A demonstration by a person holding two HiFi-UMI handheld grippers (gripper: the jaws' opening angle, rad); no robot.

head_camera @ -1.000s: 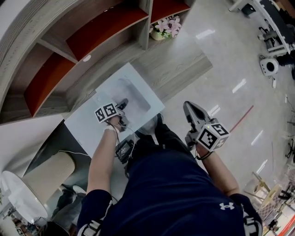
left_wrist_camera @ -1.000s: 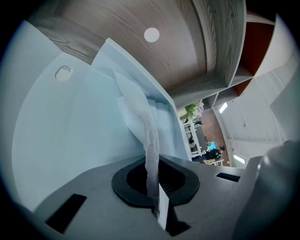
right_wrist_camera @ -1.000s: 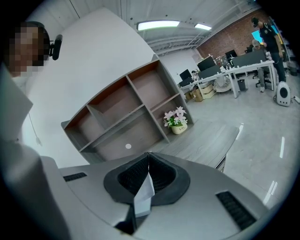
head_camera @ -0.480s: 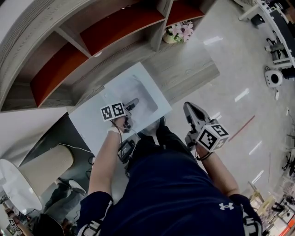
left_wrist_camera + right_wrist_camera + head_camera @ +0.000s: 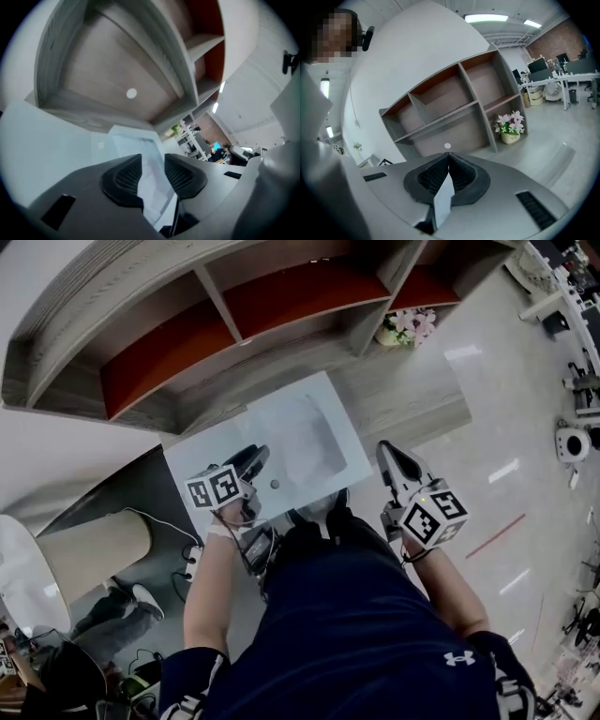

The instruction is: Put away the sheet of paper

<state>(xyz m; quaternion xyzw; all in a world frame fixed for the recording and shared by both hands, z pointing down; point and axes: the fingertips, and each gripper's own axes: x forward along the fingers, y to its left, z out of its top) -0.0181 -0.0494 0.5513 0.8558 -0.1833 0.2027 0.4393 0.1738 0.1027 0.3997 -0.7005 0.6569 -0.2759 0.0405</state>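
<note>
The sheet of paper [image 5: 302, 432] lies flat and pale on a white tabletop [image 5: 202, 465] at the foot of the wooden shelf unit [image 5: 187, 334]. My left gripper [image 5: 251, 461] hovers over the tabletop's near left part, just short of the sheet. In the left gripper view the sheet [image 5: 136, 143] lies ahead of the jaws, which stand apart and are closing. A crumpled white strip shows low in the gap, and the pads press on nothing. My right gripper [image 5: 394, 460] hangs to the right over the floor, its jaws shut, with a white strip at their root [image 5: 443, 197].
The shelf's red-backed compartments [image 5: 291, 296] stand behind the tabletop. A pot of pink flowers [image 5: 405, 326] sits at the shelf's right end. A beige cylinder [image 5: 94, 554] and cables [image 5: 173, 531] lie at the left. The person's legs fill the bottom.
The left gripper, which rested on the sheet, has opened and drawn back toward the near left, leaving the sheet lying flat. The right gripper has hardly moved. The head view has shifted.
</note>
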